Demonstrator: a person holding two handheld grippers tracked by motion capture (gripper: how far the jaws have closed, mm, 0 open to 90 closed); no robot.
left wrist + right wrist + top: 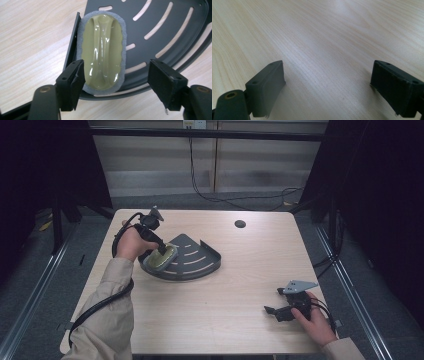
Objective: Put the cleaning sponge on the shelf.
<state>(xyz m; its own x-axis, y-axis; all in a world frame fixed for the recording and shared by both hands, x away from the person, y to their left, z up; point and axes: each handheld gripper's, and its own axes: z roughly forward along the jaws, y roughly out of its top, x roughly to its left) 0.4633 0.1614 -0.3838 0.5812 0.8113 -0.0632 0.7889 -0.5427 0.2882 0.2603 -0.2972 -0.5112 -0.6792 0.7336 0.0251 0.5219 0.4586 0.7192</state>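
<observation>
A dark grey quarter-round slotted tray (200,265) lies on the table, left of centre. An oval scrubber (160,258), with an olive-green glossy top, a raised ridge and a grey foam rim, rests in the tray's near-left corner. In the left gripper view the scrubber (102,50) lies on the tray (172,30) just below my left gripper (117,68). The jaws stand open. The left pad overlaps the foam edge and the right pad is well clear of it. My left gripper (162,249) points down over the scrubber. My right gripper (271,312) rests open near the front right edge, with bare wood between its jaws (327,72).
The light wooden table (240,290) has a round cable hole (240,224) at the back. Black cables (235,199) trail on the floor beyond the far edge. Dark frames stand on both sides.
</observation>
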